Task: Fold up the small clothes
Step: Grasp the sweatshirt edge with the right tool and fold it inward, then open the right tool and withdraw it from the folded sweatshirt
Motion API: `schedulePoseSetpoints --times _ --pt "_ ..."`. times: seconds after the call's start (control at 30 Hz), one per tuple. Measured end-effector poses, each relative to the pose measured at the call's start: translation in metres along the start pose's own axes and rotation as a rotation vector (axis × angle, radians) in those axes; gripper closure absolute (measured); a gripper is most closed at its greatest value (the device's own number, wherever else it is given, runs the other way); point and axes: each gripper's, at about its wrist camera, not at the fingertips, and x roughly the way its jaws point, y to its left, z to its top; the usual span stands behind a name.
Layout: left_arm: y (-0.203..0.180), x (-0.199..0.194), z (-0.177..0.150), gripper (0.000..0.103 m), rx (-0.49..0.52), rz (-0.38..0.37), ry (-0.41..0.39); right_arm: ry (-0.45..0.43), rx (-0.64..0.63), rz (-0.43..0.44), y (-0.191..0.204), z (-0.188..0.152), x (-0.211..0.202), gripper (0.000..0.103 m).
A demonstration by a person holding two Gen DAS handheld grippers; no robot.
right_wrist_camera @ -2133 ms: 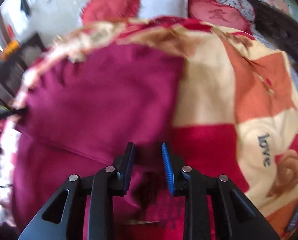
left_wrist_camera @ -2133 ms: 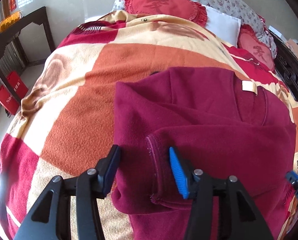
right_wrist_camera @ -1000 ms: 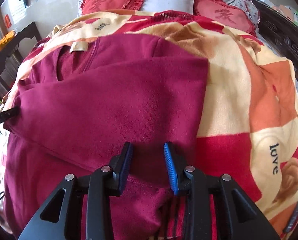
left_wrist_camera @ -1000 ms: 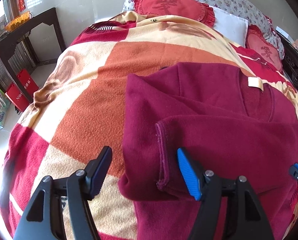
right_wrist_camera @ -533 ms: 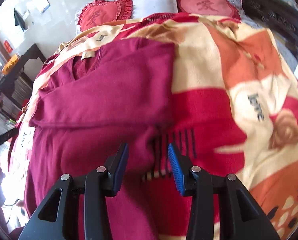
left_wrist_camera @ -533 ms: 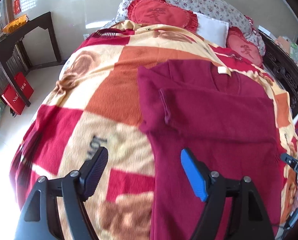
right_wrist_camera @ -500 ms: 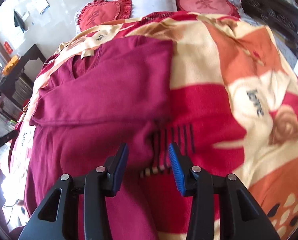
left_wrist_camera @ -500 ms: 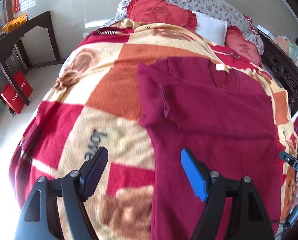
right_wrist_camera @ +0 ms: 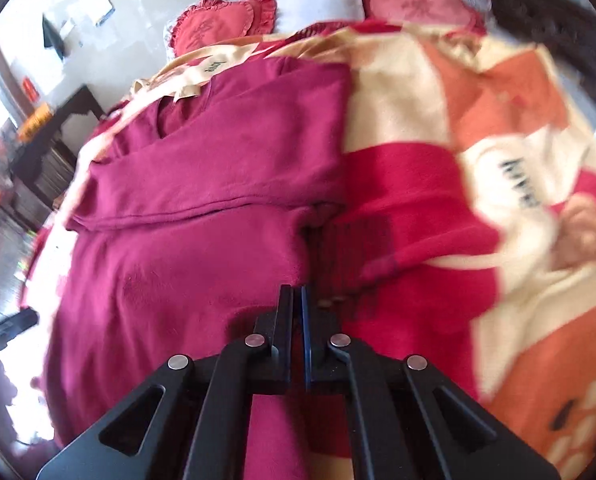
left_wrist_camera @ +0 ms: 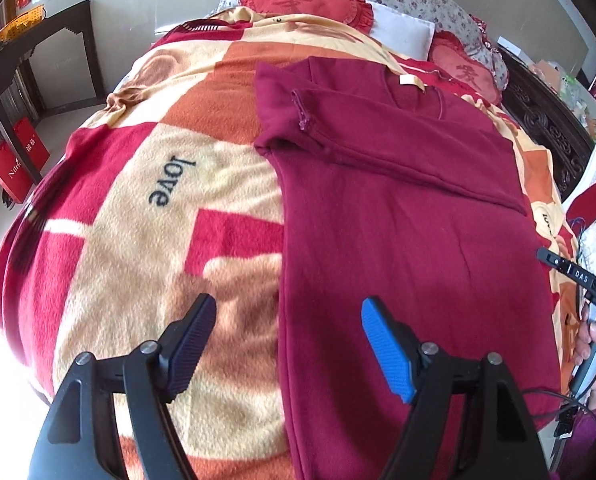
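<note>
Sleeves are folded across the chest of the maroon sweater, flat on the blanket, so the hem looks next. Left gripper hangs wide open, empty, the sweater's side edge running between its fingers. Right gripper is pinched closed at the opposite side edge; whether cloth is caught, I cannot tell.

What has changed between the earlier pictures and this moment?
Both tongs drew back toward the shirt's bottom end. The left tongs opened wider over the shirt's edge. The right tongs closed; whether they pinch cloth is unclear. Shirt, folded sleeves and blanket stayed as before.
</note>
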Motion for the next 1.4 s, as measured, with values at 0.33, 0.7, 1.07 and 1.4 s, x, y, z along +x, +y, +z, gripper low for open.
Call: schedulePoseSetpoints --times 0.33,0.7,1.07,1.4 --pt "0.013 -0.008 -0.029 0.024 -0.075 -0.062 0.048 0.075 0.023 0.181 -0.020 -0.054 -0.050 0.082" --pt "0.008 -0.031 -0.061 0.024 -0.026 -0.073 0.048 0.037 -0.048 0.166 -0.010 -0.116 -0.077 0.103" --pt "0.007 -0.037 -0.092 0.024 -0.051 -0.140 0.098 0.077 -0.055 0.194 -0.007 -0.133 -0.081 0.079" --pt "-0.007 -0.022 -0.101 0.043 -0.017 -0.158 0.135 0.087 0.007 0.220 -0.016 -0.142 -0.075 0.078"
